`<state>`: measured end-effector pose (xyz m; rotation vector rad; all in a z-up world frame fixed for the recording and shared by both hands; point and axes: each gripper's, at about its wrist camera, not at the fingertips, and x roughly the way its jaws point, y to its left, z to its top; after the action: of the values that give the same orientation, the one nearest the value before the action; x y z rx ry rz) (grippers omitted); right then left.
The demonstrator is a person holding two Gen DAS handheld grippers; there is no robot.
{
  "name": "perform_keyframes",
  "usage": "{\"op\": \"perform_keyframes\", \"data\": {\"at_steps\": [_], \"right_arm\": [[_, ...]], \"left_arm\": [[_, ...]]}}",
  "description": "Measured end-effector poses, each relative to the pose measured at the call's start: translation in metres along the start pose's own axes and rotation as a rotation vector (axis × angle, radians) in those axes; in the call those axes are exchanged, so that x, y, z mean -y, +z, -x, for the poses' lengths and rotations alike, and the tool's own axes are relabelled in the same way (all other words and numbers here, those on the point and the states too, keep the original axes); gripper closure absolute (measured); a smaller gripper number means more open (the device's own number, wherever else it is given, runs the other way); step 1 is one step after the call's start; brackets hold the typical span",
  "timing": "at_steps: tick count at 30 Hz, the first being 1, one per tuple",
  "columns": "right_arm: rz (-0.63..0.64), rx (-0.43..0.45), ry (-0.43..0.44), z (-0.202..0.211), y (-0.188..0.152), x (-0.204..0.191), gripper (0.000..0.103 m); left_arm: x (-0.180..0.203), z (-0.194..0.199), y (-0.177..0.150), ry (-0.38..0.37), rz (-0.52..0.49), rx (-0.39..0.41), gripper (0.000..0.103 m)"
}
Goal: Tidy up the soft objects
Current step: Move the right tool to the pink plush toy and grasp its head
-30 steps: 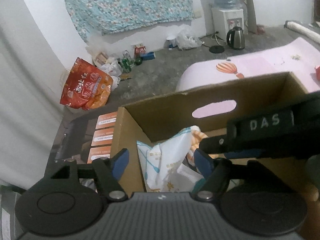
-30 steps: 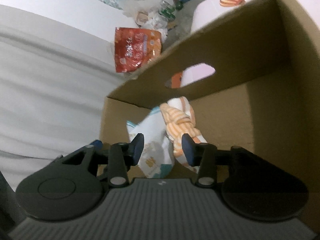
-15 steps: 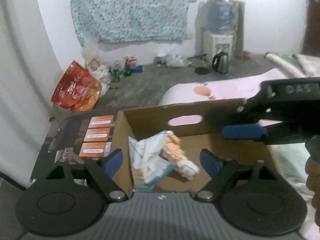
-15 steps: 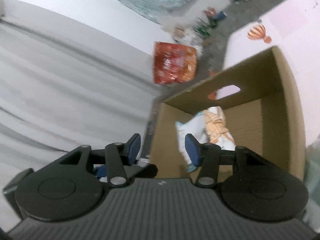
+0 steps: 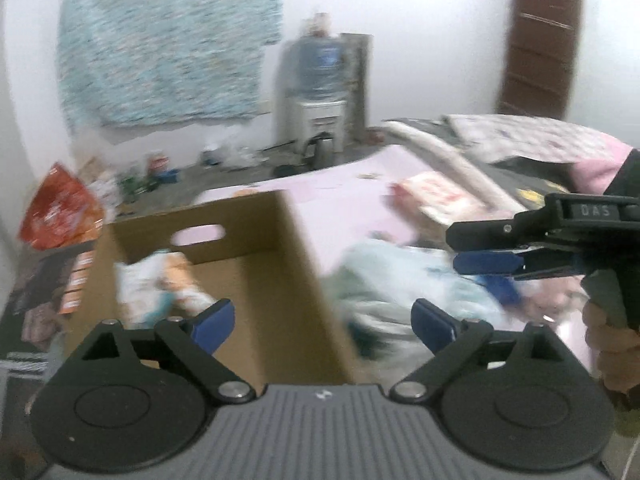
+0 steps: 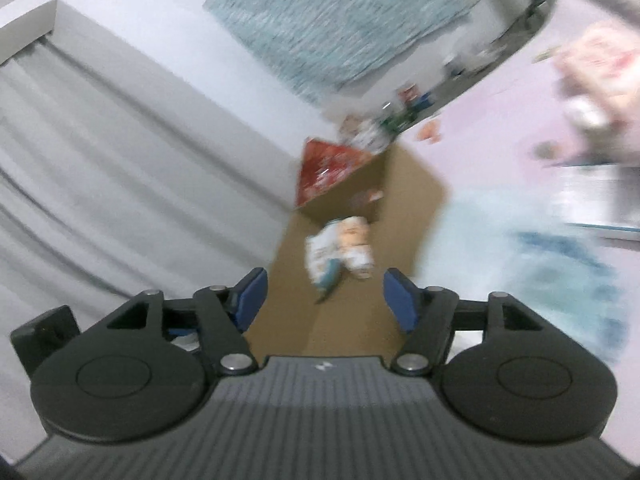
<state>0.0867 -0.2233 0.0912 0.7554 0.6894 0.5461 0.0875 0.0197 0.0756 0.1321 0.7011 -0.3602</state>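
Both grippers are up above the bed point(image 5: 344, 184), and nothing is between their pads. The left gripper point(image 5: 322, 322) has just been opening and its pads stand wide apart, empty. The right gripper point(image 6: 322, 294) has also just been opening; its pads are apart and bare too.

The bundle point(image 5: 158, 280), a white and orange cloth, lies loose on the floor of the box point(image 5: 260, 276), near the left wall and below the handle slot. The box sits at the left edge of the bed.

To the right of the box, on the pink sheet, a pale blue heap point(image 5: 404, 276) of soft things waits, too blurred to sort out piece by piece. I judge that is where the next pick comes from.

The risks look plain to me. A fast, smeared approach could pinch the sheet along with a garment and drag it. A grab on one fold could lift a trailing cloth that snags the box rim and tips or shoves the box toward the bed's left edge. The two grippers could also clash over the heap.
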Motion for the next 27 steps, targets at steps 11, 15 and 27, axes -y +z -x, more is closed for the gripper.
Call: {"op": "perform_keyframes", "data": {"at_steps": [11,15,27], "right_arm": [[-0.111,0.228,-0.296,0.163,-0.040,0.110,0.026],[-0.154,0.292,-0.381,0.181,-0.042,0.144,0.022],[-0.279,0.309,-0.389,0.143,-0.023,0.239,0.021]], "left_arm": [[0.121,-0.052,-0.036,-0.225,-0.033,-0.012,0.007],[0.154,-0.081,-0.044,-0.196,-0.060,-0.016,0.010],[0.184,-0.117,-0.044,-0.168,-0.074,-0.062,0.038]]}}
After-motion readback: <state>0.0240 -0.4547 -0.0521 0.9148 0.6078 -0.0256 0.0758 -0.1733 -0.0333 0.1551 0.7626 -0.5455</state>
